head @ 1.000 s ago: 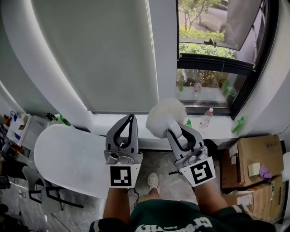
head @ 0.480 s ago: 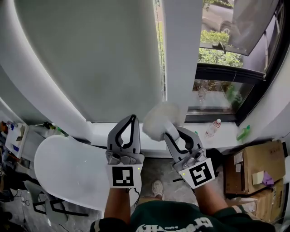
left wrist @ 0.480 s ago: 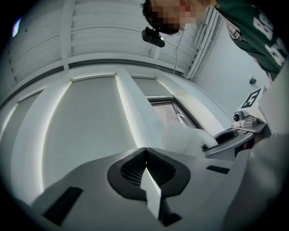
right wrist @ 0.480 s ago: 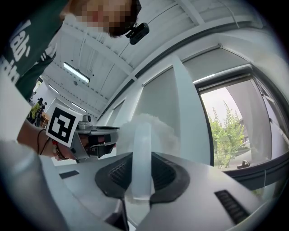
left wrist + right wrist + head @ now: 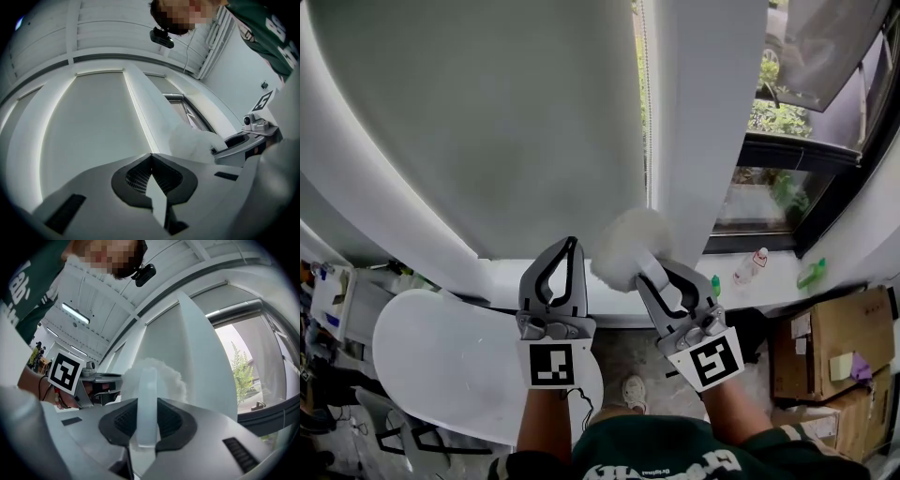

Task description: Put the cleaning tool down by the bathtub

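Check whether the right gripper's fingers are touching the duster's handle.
Touching. In the right gripper view, the right gripper has both fingers pressed on the duster's handle, no gap either side.

I see my right gripper [image 5: 654, 274] clamping a fluffy white duster [image 5: 623, 246] at frame centre, left gripper [image 5: 569, 246] alongside, white bathtub [image 5: 441, 356] lower left.

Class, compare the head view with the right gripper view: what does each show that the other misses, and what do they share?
Only the head view shows the bathtub, the cardboard boxes and the bottles on the sill. Only the right gripper view shows the ceiling light. Both show the right gripper shut on the fluffy cleaning tool, and the left gripper.
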The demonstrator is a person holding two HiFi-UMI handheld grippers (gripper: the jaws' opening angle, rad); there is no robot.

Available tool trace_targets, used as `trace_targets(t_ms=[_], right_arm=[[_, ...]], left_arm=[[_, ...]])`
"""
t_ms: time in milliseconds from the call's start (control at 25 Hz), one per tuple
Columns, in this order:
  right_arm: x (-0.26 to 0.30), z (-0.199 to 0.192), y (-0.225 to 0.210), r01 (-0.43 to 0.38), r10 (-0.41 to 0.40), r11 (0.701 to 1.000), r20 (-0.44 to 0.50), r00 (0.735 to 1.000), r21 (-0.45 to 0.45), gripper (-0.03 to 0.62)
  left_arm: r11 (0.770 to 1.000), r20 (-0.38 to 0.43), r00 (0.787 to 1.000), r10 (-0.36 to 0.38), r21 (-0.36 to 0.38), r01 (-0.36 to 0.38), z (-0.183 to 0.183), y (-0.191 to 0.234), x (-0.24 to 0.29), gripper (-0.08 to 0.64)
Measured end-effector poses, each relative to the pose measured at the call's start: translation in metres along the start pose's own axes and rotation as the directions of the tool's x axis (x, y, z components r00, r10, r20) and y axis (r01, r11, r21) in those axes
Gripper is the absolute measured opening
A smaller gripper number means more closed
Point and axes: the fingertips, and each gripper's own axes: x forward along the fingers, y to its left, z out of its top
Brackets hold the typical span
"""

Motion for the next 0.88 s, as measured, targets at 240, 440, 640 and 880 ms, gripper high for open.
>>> trace_targets(t_ms=[240,440,640,880], right_arm=[[0.008,-0.011,0.003,-0.022,0.022,1.000,0.001,1.000,-0.009,0.092],[0.012,-0.023,0.001,-0.024,0.024,1.000,-0.002,1.000,0.012,0.092],[0.064,-0.026,0.023,-0.047,0.047,0.999,-0.034,0.998,0.015,0.092],[0.068,-0.030,0.027,-0.064,0.065,0.997,-0.025,0.998,0.033,0.092]], left_arm=[[1.000,0.007,1.000,0.018,-0.005,-0.018,-0.013,0.010,0.004,0.006],[0.999,0.004,1.000,0.031,0.011,-0.031,-0.023,0.014,0.005,0.006],[0.998,0.003,0.998,0.060,-0.013,-0.060,-0.038,0.070,0.007,0.006],[0.995,0.004,0.996,0.092,-0.029,-0.091,-0.042,0.075,0.009,0.006]])
